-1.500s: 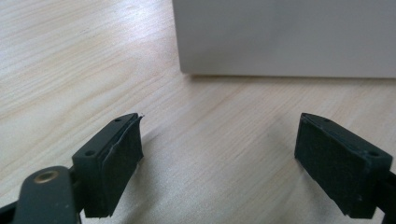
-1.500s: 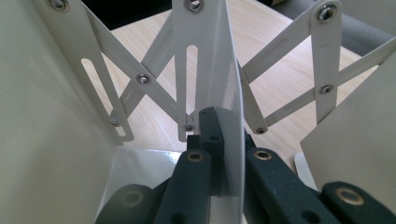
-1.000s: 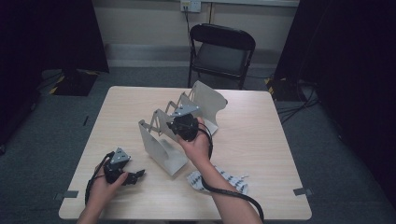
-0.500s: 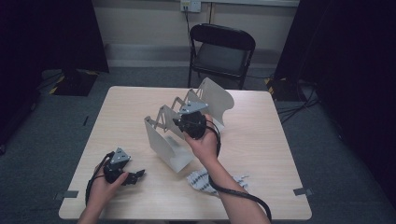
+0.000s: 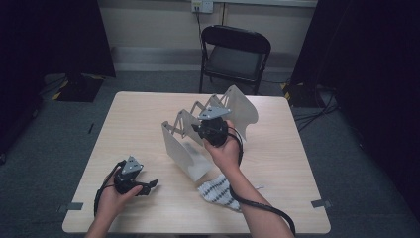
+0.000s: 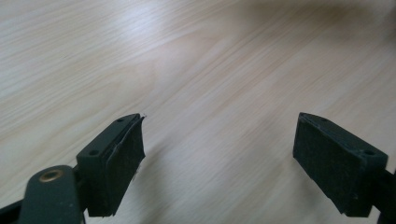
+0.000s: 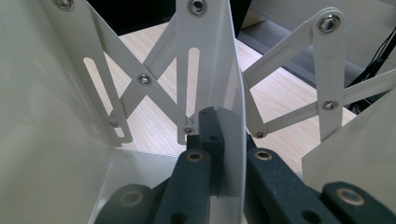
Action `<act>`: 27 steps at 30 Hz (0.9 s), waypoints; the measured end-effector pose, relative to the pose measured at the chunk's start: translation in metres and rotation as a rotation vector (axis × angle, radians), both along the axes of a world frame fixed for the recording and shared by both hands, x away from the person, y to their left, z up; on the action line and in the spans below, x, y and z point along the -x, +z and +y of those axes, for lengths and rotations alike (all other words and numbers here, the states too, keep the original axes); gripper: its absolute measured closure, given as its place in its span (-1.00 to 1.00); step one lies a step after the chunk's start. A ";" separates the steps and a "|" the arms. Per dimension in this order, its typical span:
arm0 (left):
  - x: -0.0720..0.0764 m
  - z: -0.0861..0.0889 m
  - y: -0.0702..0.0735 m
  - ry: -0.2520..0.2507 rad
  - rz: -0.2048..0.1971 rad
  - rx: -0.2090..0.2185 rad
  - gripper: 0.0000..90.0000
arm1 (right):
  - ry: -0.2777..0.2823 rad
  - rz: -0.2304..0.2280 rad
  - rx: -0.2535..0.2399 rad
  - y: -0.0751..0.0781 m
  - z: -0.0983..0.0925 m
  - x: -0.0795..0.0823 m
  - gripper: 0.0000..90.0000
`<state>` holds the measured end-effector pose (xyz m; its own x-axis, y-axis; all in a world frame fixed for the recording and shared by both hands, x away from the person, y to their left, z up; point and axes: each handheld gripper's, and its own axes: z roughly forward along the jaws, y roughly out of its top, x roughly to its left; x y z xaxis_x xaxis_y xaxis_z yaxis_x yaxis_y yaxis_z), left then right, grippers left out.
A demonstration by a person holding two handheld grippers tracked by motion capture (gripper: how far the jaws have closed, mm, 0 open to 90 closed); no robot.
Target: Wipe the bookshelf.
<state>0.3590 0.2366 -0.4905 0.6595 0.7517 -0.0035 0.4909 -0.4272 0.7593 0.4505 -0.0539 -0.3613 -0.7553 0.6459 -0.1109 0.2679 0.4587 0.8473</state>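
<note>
One divider plate (image 7: 229,93) of expanding rack (image 5: 188,148) clamped inside right tool (image 7: 224,154).

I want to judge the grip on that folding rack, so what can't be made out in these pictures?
- Right gripper: in its own view the rack's white divider hides the far jaw's pad.
- High view: the hand covers the jaws.
- Striped cloth: partly under the forearm.
- Left gripper: open over the table; its view is blurred at the top edge.

Recording lab: black curtains (image 5: 54,39), lone folding chair (image 5: 235,54), taped table (image 5: 277,148).
</note>
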 end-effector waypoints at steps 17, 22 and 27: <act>0.013 -0.073 0.016 -0.220 0.076 0.064 -0.62 | -0.029 -0.018 0.006 0.010 -0.017 -0.002 0.99; 0.017 -0.093 0.016 -0.257 0.089 0.067 -0.54 | -0.034 -0.019 0.001 0.010 -0.020 -0.002 0.99; 0.015 -0.117 0.020 -0.287 0.085 0.080 -0.48 | -0.038 -0.023 0.002 0.011 -0.024 -0.001 0.99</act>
